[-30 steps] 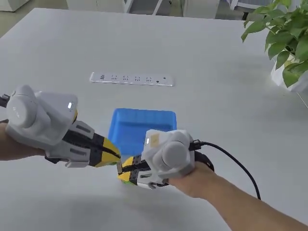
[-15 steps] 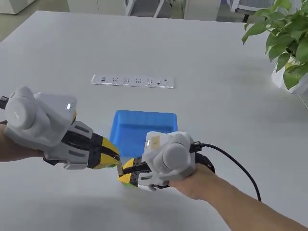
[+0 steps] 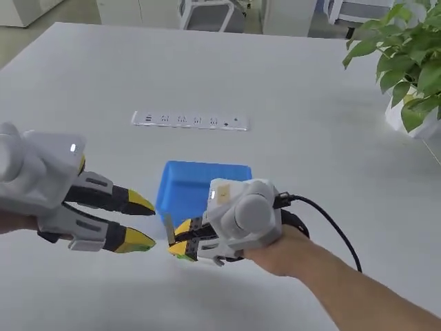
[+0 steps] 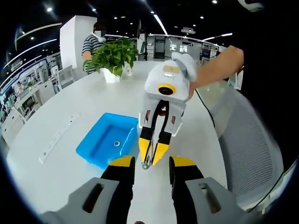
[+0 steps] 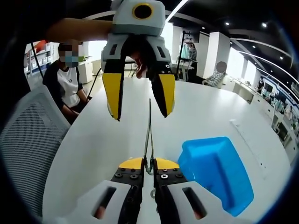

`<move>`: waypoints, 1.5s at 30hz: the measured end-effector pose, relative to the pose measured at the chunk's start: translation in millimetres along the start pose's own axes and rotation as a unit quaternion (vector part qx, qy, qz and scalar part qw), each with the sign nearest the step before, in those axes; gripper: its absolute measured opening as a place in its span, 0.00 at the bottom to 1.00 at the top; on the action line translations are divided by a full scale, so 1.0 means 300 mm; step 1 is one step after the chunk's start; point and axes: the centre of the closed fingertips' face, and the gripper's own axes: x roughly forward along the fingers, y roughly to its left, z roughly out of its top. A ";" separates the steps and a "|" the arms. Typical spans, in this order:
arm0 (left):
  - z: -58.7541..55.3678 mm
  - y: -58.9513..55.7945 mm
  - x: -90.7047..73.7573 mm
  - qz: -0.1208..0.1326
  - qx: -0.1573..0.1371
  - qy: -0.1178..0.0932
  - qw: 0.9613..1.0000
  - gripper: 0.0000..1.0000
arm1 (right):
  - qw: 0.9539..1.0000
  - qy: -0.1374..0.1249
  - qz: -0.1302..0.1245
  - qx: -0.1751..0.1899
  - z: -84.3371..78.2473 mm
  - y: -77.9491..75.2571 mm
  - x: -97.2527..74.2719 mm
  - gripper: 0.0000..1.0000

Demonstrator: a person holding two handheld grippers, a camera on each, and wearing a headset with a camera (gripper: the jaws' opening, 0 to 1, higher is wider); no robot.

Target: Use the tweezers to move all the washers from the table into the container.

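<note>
While the right gripper clamped the tweezers just beside the blue container, one washer lay inside it; the left gripper gaped open. A firm, level hold would suit pinching.

open-plan office or showroom floor. big white table with a power strip lying on it, potted plant at its edge, mesh office chair just beside it. dark ceiling with spotlights and long light strips, white pillar, more desks and chairs further back. a person near the table, others in the background.
</note>
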 end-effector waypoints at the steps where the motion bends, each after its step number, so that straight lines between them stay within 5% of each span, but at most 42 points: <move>1: 0.001 0.000 -0.004 0.003 -0.008 -0.003 1.000 0.35 | 1.000 -0.001 -0.001 -0.001 0.006 -0.004 -0.005 0.08; 16: 0.022 0.002 -0.033 0.031 -0.050 -0.032 0.998 0.54 | 1.000 -0.013 -0.008 -0.011 0.061 -0.076 -0.053 0.08; 25: 0.031 0.012 -0.041 0.049 -0.072 -0.048 0.995 0.68 | 0.999 -0.020 -0.020 -0.020 0.089 -0.169 -0.084 0.08; 32: 0.031 0.011 -0.043 0.054 -0.088 -0.051 0.993 0.78 | 0.999 -0.021 -0.021 -0.027 0.078 -0.241 -0.085 0.08; 45: 0.045 0.018 -0.051 0.070 -0.097 -0.063 0.991 0.90 | 0.999 -0.017 0.001 -0.030 0.025 -0.292 -0.040 0.09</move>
